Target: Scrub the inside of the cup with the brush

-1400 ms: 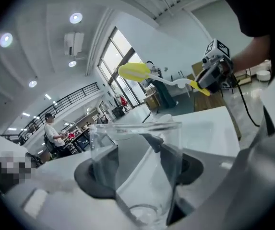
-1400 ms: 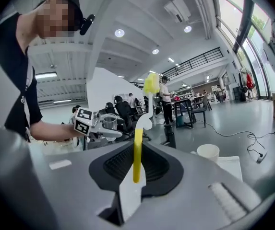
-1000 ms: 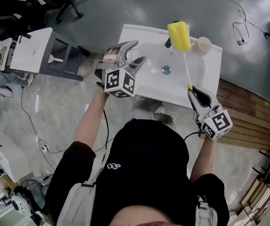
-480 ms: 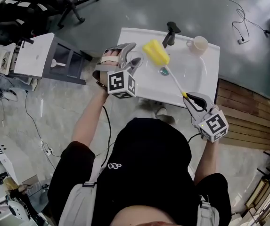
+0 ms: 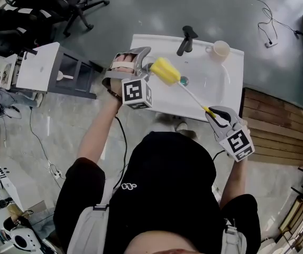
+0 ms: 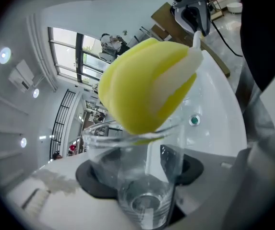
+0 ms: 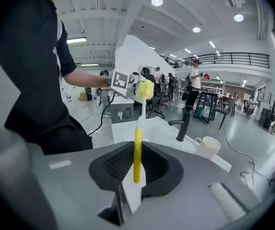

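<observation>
Clear glass cup [image 6: 139, 195] is clamped between the pads of the left tongs [image 5: 147, 62] and held above the left edge of the white washbasin [image 5: 209, 83], mouth tilted toward the yellow sponge-headed brush [image 5: 165, 70]. The right tongs [image 5: 218, 115] are closed on the brush's thin yellow-and-white handle, and the sponge sits at the cup's rim, its tip just dipping inside. The step in hand looks like insertion; next the head likely needs pushing down along the cup's axis, then working against the walls.
</observation>
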Available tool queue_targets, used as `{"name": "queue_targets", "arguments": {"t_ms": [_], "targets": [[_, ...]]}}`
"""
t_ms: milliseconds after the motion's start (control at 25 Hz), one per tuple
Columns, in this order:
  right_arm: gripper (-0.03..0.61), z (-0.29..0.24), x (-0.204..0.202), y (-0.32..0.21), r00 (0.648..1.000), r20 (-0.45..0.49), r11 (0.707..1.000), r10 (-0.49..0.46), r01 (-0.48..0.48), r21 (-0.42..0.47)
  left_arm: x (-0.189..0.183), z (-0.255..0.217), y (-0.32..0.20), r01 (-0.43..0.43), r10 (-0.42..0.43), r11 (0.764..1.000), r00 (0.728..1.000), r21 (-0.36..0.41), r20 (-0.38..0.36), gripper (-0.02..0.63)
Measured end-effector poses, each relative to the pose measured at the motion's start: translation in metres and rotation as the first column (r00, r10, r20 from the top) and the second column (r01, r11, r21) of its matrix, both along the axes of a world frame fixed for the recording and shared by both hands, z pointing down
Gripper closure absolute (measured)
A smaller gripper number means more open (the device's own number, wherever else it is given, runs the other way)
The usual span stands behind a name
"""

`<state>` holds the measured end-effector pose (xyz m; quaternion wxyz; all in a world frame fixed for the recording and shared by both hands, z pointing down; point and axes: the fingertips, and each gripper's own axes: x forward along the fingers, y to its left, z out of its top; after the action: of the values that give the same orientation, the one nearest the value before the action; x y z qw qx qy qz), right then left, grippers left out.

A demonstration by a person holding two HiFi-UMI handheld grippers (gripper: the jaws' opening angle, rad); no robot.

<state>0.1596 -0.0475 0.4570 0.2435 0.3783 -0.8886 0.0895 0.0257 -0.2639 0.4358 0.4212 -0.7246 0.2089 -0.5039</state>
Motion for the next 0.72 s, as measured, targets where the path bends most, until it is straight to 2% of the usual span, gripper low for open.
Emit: {"name": "queue_targets", "arguments": {"t_ms": [160,320,720], "targets": [[0.531,0.001,0.002,0.000,0.997,-0.075,1.000,-0.015,0.015,-0.007,0.000,0.005,-0.002,-0.033,0.027,0.997,0.995,0.067,0.100,0.328],[0.531,0.001,0.006,-0.001,0.989,-0.145,1.000,-0.027,0.026,-0.013,0.001,0.012,0.002,-0.047,0.033,0.996,0.981,0.073,0.189,0.328],[0.529,0.001,0.013,-0.006,0.942,-0.329,0.998,-0.068,0.059,-0.039,0.000,0.030,0.007,-0.059,0.044,0.997,0.962,0.051,0.269,0.328]]}}
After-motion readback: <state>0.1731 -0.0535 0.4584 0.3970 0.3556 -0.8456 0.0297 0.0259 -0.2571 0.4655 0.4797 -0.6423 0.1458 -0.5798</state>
